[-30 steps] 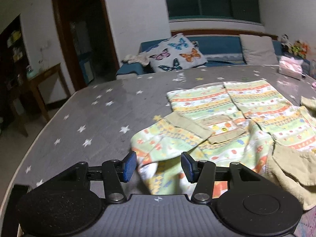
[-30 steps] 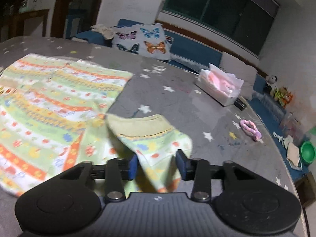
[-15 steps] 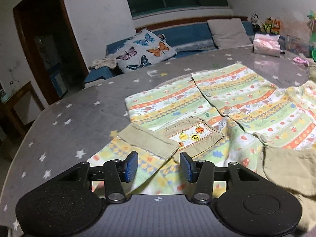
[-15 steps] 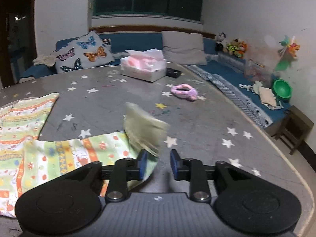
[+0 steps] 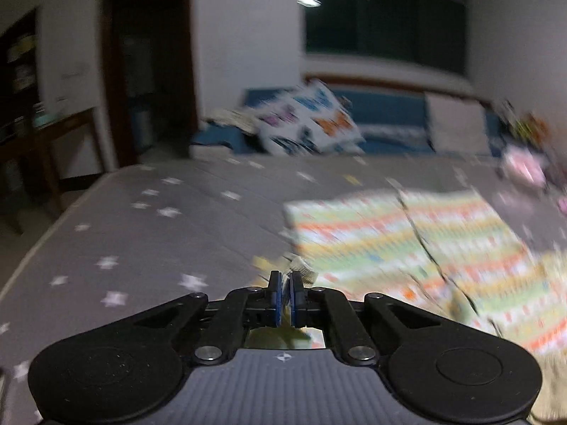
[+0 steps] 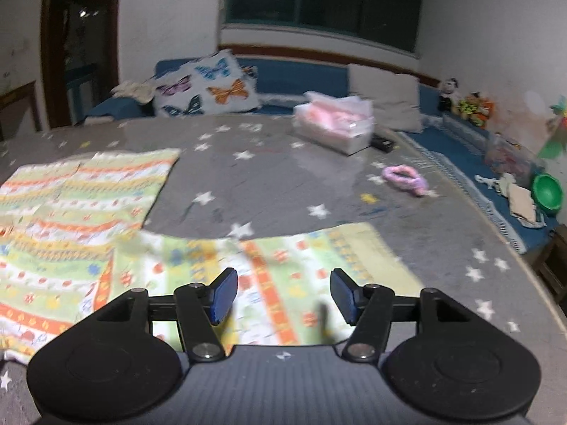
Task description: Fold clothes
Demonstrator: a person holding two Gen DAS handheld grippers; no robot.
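Observation:
A child's patterned garment [image 5: 407, 244] with green, yellow and orange stripes lies on the grey star-print table. In the blurred left wrist view my left gripper [image 5: 285, 299] is shut on a corner of this garment near its left sleeve. In the right wrist view the right sleeve [image 6: 301, 265] lies spread flat on the table. My right gripper [image 6: 283, 295] hovers open just above that sleeve, with nothing between its blue pads [image 6: 223, 295].
A pink tissue box [image 6: 335, 125] and a pink hair tie [image 6: 405, 177] sit on the far right of the table [image 6: 269, 173]. A blue sofa with a butterfly cushion [image 6: 209, 88] runs behind it. A green bowl [image 6: 547, 194] lies off the right edge.
My left gripper went from open to shut on the garment's corner and swung left. My right gripper let go of the sleeve, which now lies flat, and opened wide.

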